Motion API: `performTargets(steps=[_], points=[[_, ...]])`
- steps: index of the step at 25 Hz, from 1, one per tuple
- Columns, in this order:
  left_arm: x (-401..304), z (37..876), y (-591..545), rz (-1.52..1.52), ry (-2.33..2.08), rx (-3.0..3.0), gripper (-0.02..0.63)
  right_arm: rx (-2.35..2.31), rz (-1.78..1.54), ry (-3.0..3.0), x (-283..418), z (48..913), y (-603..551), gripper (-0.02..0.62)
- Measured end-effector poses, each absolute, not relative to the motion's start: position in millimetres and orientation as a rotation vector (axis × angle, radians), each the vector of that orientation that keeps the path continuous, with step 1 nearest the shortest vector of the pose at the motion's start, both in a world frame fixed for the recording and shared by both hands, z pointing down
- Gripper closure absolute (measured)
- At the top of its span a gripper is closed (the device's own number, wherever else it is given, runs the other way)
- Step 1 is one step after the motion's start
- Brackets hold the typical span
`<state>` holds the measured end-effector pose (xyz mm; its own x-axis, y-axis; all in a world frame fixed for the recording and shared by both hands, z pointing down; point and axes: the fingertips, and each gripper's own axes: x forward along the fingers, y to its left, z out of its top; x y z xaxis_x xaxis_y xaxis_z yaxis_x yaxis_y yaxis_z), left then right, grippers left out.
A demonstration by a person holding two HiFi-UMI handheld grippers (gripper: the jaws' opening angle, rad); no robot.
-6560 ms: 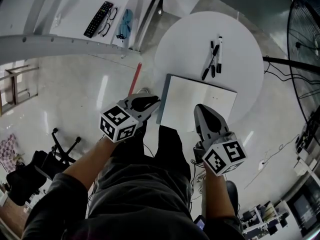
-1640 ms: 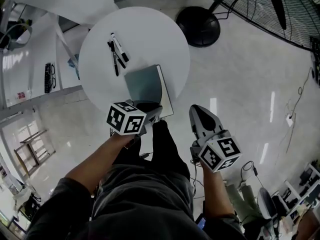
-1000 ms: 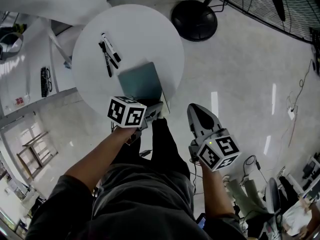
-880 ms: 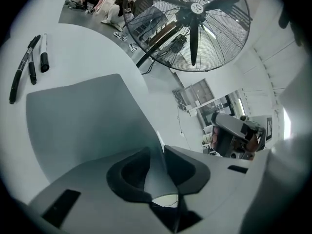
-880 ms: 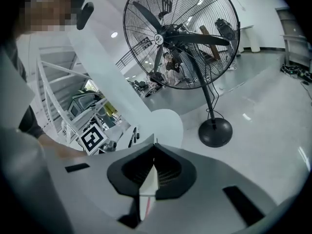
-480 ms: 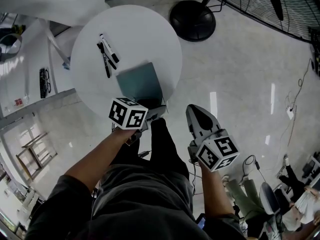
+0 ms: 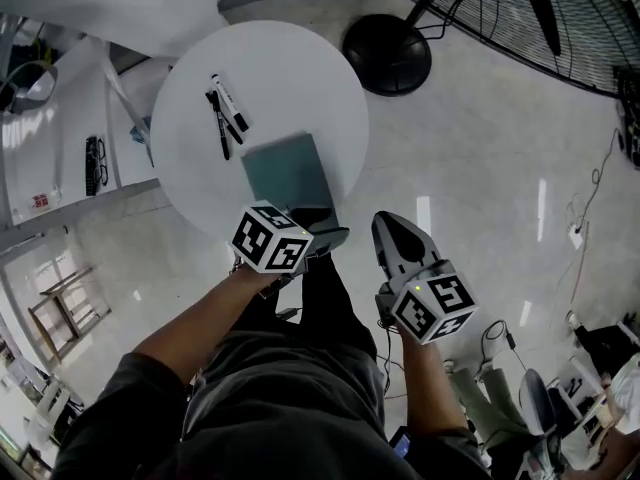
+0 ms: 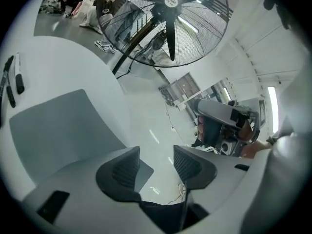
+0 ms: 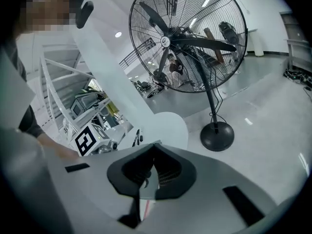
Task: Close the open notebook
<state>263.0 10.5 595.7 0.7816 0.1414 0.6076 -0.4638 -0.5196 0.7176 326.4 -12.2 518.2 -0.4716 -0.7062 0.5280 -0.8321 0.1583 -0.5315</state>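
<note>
A: Where's the notebook (image 7: 290, 173)?
B: Closed, it seems, at the near edge of the round table (image 7: 300, 68), right of the markers (image 7: 226, 120).
A: Risks?
B: The left gripper (image 7: 330, 236), its jaws just opened wide on nothing, could knock it off. The right gripper (image 7: 395, 233) is pressed together, empty.

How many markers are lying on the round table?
3: all markers lie close together on the table, beyond the notebook, one white, two black. The black ones overlap, so another may be hidden.
</note>
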Motion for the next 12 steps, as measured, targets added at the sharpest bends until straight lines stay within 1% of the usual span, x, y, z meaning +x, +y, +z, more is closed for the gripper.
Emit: performTargets(steps=[3, 10, 12], points=[[250.7, 581.2, 0.9, 0.742, -0.268, 2.028, 0.392, 1.511, 1.183, -2.290, 315.4, 509.4, -19.8, 0.575], [205.9, 532.7, -30.8, 0.575, -0.367, 2.126, 0.503, 1.481, 1.118, -2.334, 280.5, 483.6, -34.4, 0.574], [192.8, 517.4, -35.9, 0.536, -0.383, 2.168, 0.521, 1.473, 1.094, -2.346, 269.2, 475.4, -37.8, 0.575]])
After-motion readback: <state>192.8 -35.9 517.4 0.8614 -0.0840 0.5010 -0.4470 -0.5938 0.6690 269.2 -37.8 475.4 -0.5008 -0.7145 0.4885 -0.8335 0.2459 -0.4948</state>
